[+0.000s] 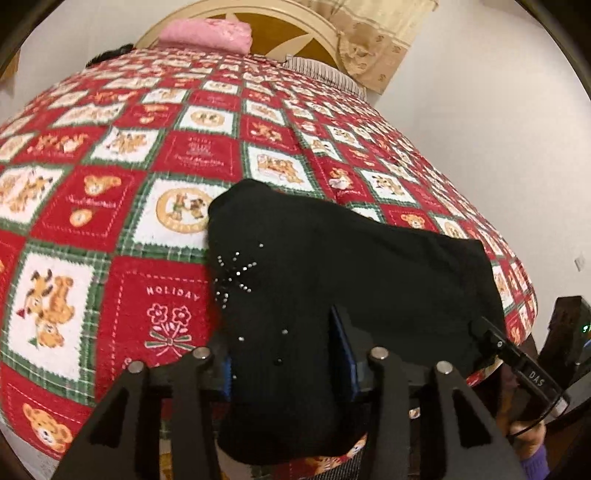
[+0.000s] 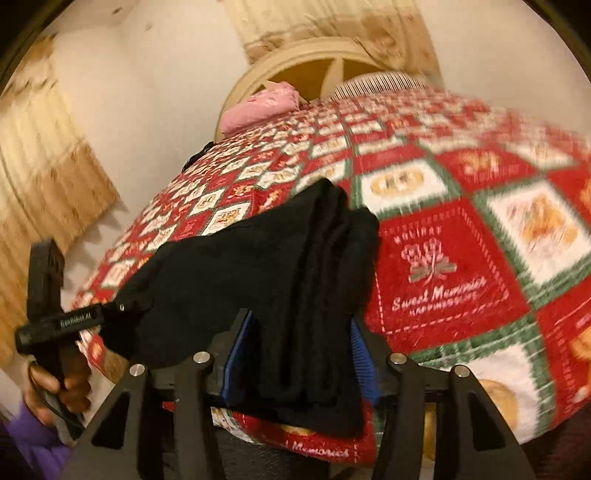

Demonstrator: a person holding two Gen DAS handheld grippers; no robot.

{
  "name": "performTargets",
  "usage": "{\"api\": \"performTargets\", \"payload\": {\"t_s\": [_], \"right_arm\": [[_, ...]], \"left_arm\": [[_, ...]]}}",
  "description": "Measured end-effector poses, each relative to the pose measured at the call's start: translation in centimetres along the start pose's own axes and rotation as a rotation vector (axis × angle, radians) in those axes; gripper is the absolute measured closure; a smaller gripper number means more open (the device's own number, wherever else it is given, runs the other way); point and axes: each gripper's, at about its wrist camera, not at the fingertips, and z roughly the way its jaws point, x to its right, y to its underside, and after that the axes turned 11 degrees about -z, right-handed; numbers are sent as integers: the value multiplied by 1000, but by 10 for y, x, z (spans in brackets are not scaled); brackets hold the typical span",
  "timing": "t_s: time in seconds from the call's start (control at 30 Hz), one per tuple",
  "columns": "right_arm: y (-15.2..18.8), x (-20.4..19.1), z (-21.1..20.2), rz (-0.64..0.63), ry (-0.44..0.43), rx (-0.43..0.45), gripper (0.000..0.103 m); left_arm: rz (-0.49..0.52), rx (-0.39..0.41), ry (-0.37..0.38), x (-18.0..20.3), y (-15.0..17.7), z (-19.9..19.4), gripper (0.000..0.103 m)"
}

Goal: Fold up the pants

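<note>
Black pants point(image 1: 332, 258), folded into a thick bundle with a rhinestone pattern, lie at the near edge of the bed. My left gripper point(image 1: 284, 343) straddles one end of them, its blue pads apart and the cloth lying loose between. In the right wrist view the pants point(image 2: 258, 258) show stacked folds, and my right gripper point(image 2: 299, 325) stands open around the other end. Its pad faces show beside the fabric. The right gripper's fingers point(image 1: 491, 336) reach the pants' far corner in the left wrist view. The left gripper's fingers point(image 2: 122, 306) touch the pants' left corner, held by a hand point(image 2: 70, 387).
The bed carries a red, green and white holiday quilt point(image 1: 147, 184) point(image 2: 461, 258). A pink folded cloth point(image 1: 207, 33) point(image 2: 258, 107) and a striped pillow point(image 1: 321, 70) sit by the cream headboard point(image 1: 325, 26). White walls and beige curtains point(image 2: 44, 184) flank the bed.
</note>
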Motion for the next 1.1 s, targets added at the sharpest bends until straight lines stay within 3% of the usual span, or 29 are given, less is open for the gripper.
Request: {"api": "performTargets", "payload": {"t_s": [0.07,0.13,0.27,0.43,0.6,0.83,1.1], "right_arm": [[-1,-9,1,-64,36,-15,66],[-4,-22,-1,-138,78,-17,72],[-10,-65,-12,-368,220,34,75],[-18,-101,-22,-492,247,107,75],[-33,-111,-16,-464,218,146,75],[-40,-117,2,-353,164,145,75],[-49,-144,27,-331,72,152,75]], "left_arm": [[22,1,9,5,3,0,77],[41,26,19,8,2,-6,82],[67,95,24,14,1,-19,86],[145,194,-43,20,-3,-37,86],[167,253,-83,12,-18,-54,86],[188,248,-158,-2,-23,-56,86],[136,281,-227,-38,-36,-71,86]]}}
